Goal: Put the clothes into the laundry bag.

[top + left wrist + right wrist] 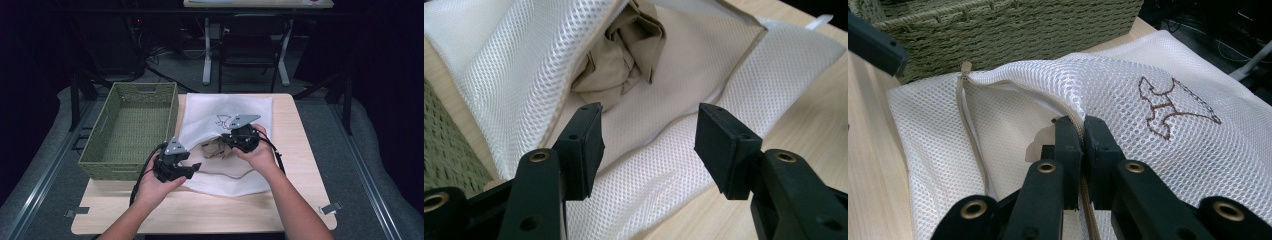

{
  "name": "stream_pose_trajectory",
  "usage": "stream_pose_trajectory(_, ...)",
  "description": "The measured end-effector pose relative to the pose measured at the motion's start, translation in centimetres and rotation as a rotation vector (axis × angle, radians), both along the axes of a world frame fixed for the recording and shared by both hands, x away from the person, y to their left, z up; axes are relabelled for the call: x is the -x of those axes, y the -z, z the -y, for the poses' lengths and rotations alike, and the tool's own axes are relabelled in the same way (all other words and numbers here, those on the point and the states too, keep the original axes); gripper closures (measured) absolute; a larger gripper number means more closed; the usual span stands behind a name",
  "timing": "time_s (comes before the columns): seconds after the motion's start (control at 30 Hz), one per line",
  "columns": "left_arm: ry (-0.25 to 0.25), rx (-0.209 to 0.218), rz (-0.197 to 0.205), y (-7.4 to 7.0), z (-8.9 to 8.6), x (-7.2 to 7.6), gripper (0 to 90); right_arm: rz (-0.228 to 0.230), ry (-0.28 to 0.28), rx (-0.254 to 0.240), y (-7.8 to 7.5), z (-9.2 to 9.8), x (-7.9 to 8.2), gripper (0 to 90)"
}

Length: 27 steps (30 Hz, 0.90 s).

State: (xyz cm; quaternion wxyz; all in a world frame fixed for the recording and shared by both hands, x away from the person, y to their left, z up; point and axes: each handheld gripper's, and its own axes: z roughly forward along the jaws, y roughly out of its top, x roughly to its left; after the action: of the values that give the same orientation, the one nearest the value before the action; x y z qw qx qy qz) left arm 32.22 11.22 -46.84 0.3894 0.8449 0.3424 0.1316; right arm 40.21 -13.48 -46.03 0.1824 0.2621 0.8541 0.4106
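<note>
Working at a pale wooden surface (pixel 300 165) in a dark room, with a chair (pixel 250 40) dim beyond the far edge. Pinching the upper lip of a white mesh bag (pixel 220 107) with the right hand-held gripper (pixel 1082 125), jaws clamped tight on the zip edge (pixel 968 115), and raising that lip into an arch. Holding the left hand-held gripper (pixel 649 120) with jaws standing apart and nothing between them, aiming straight into the bag's mouth just ahead of its tips.

Judging progress as partway: bag already unzipped and propped open, beige garment (pixel 624 55) lying crumpled inside the mouth, ahead of the left jaws and beneath the lip raised by the right ones, not being touched by either. Not being able to tell whether packing or emptying; either way, leaving the garment to be seized or pushed, then the zip to be dealt with. Green woven basket (pixel 125 167), just beyond the left hand-held gripper's outer side, looking empty as far as can be seen.

Having free room ahead through the arched opening, though narrowing toward the garment. Needing care over the lower lip of mesh lying flat right under the left jaws, likely to snag. Finding bare surface on the right hand-held gripper's outer side and toward the person; finding the basket wall crowding the other side.
</note>
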Motion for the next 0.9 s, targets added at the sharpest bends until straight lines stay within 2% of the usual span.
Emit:
stream_pose_trajectory(0.3, 0.032, 0.024, -0.013, 1.8, -0.8, 1.6, 45.1, 0.001, 0.000, -0.004, 0.0, 0.0, 0.0, 85.6)
stream_pose_trajectory(0.5, 0.040, 0.009, -0.012, 3.0, -1.9, 2.4, 45.5, 0.002, -0.002, -0.001, 0.1, 0.0, 0.0, 85.6)
stream_pose_trajectory(0.67, -0.003, 0.030, -0.017, 3.8, -3.2, 2.7, 45.9, -0.001, -0.001, -0.004, 0.1, 0.0, 0.0, 85.7)
stream_pose_trajectory(0.9, -0.046, 0.039, -0.051, 5.6, -4.7, 2.8, 46.0, -0.003, -0.001, -0.002, 0.2, -0.1, 0.0, 85.7)
